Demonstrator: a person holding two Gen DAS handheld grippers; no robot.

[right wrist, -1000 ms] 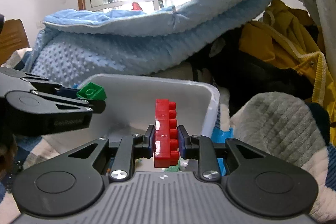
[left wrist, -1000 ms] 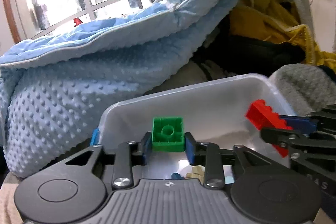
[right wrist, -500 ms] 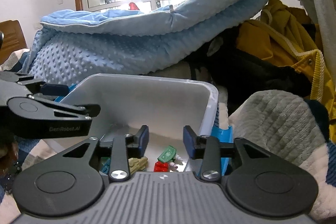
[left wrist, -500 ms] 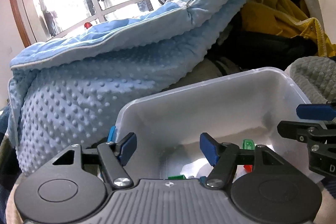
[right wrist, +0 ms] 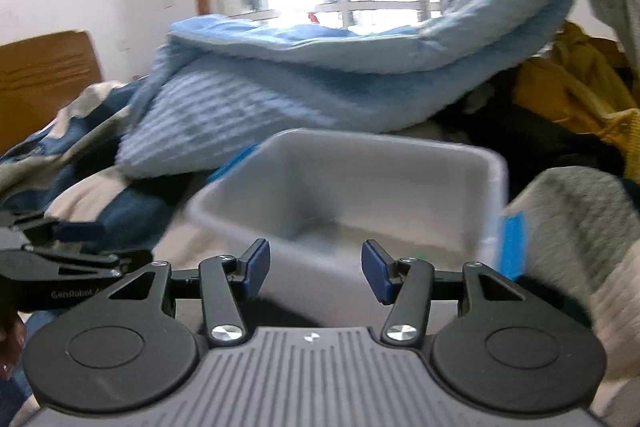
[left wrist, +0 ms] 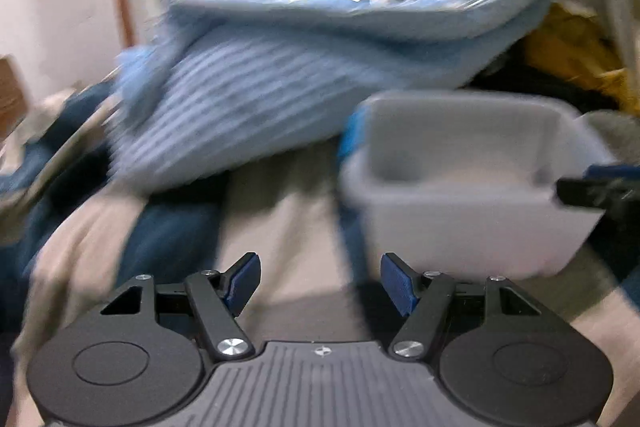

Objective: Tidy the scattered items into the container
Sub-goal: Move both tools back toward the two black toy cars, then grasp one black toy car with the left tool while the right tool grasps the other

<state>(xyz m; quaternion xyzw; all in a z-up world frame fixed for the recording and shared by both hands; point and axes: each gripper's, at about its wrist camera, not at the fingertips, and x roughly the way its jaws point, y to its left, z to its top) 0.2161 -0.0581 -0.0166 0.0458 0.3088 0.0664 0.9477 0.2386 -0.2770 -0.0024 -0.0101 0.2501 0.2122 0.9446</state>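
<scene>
The white plastic container (left wrist: 460,211) sits on the bedding, ahead and to the right in the left wrist view and straight ahead in the right wrist view (right wrist: 400,163). Its contents are hidden or blurred. My left gripper (left wrist: 320,281) is open and empty, drawn back to the left of the container over beige and blue bedding. My right gripper (right wrist: 315,269) is open and empty, just in front of the container's near wall. The left gripper also shows at the left edge of the right wrist view (right wrist: 64,255). The right gripper's tip shows at the right edge of the left wrist view (left wrist: 596,187).
A light blue dotted blanket (right wrist: 320,87) is heaped behind the container. Yellow and black clothes (right wrist: 560,99) lie at the right, with a grey knit (right wrist: 580,211) beside the container. A wooden headboard (right wrist: 44,75) stands at the left. A blue tag (right wrist: 512,243) hangs at the container's right side.
Both grippers dropped their bricks, green from the left and red from the right, into the container, then pulled back. The left has swung leftward; both views are motion blurred.
</scene>
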